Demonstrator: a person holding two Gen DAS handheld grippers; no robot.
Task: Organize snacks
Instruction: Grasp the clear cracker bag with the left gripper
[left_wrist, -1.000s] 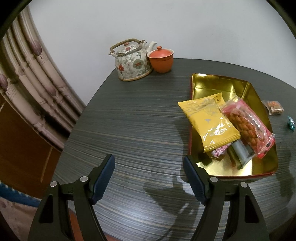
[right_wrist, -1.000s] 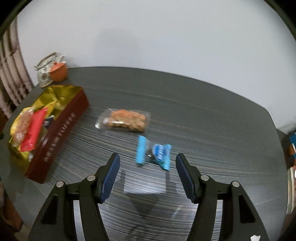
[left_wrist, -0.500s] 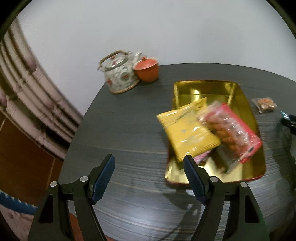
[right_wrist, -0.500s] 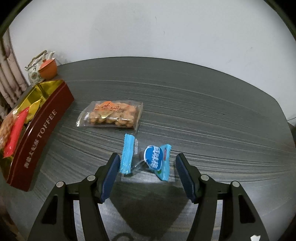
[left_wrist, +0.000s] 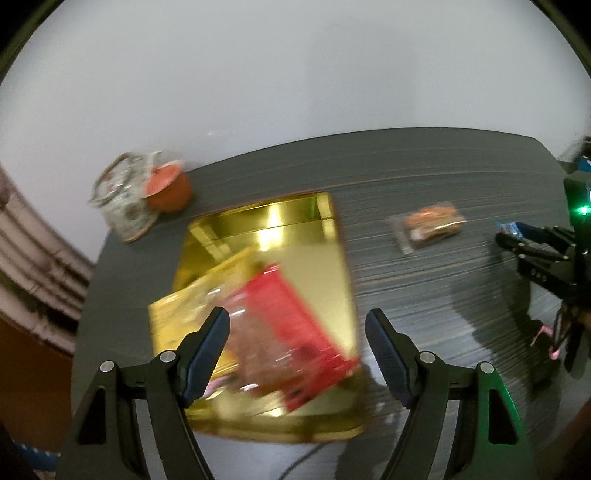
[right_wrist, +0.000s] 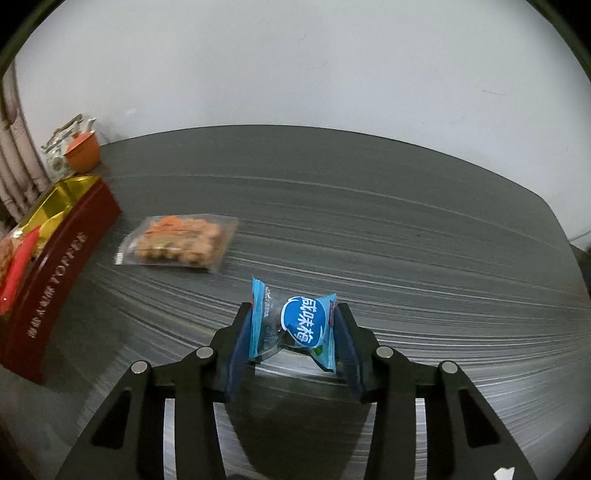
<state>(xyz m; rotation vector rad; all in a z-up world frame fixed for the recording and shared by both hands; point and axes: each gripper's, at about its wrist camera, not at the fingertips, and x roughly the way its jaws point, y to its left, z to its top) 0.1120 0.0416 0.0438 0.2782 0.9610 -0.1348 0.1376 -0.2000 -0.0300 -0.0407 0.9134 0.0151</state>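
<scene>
While its jaws are closing, the right gripper has the blue candy between its pads, and the wrapper is already crumpled inward at both ends, so the pinch has taken hold. The candy sits low over the table, and whether it has lifted clear I cannot tell. Just ahead and to the left of this gripper lies the clear bag of orange snacks, flat on the table and untouched. Further left stands the tin, red outside and gold within, with the red pack showing over its rim. Beyond it, at the far left corner, are the teapot and an orange cup.

The left gripper is spread and holds nothing. Below and ahead of it lies the tin, with the yellow pack and red pack blurred inside; the far half of its gold floor is bare. To its right lie the clear bag and then the right gripper.

I judge the step in hand to be the pickup of the candy, one of two snacks left outside the tin. Next the pinch must firm up, then the candy needs lifting and carrying leftward over the tin's wall to the bare part before release. The wrapper is slick and soft, so it might slip.
</scene>
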